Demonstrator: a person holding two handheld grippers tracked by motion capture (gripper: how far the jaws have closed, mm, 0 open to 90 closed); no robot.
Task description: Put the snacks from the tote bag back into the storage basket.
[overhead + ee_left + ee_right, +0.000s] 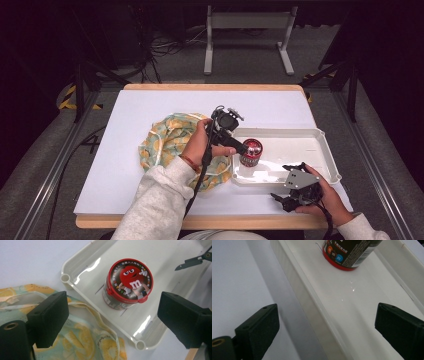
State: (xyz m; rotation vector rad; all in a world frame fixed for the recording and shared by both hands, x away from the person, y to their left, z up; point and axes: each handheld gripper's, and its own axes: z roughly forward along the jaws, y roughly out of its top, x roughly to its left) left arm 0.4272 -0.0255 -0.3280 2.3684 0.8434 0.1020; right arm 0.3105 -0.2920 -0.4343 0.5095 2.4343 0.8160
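Flanking candy tub in tray: fruit-print cloth just beside.

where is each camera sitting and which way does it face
High view: above the person's side of the table, looking forward and down; both sleeved forearms, left gripper and right gripper show.
Left gripper view: on the left gripper, looking down at the red-lidded candy tub in the white tray, fabric bag beneath; its black fingers stand apart.
Right gripper view: on the right gripper, facing along the tray's near wall; fingers apart.
All three share tub and tray.
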